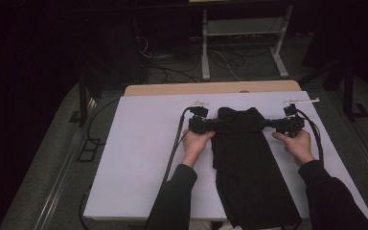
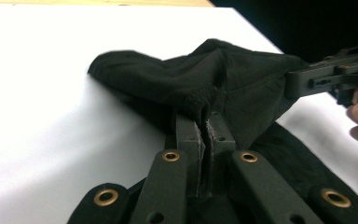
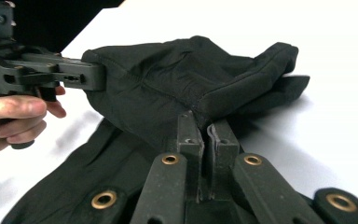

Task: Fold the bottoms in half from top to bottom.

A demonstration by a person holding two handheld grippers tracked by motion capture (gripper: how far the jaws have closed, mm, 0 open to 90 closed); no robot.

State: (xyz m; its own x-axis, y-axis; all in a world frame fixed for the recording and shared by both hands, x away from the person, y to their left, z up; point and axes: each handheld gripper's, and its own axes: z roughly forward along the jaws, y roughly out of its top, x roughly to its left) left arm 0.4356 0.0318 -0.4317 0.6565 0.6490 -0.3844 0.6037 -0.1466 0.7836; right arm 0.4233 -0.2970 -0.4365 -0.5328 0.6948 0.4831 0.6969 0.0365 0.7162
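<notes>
White covering spreads over the surface (image 1: 139, 158), which holds everything. Black trousers (image 1: 249, 172) lie lengthwise down its middle, legs toward the person, the far end folded back and lifted off the surface. At that fold's left edge, the left gripper (image 1: 211, 125) has its fingers (image 2: 188, 135) clamped on the cloth. At the right edge, the right gripper (image 1: 264, 124) has its fingers (image 3: 223, 140) clamped on the fold too.
</notes>
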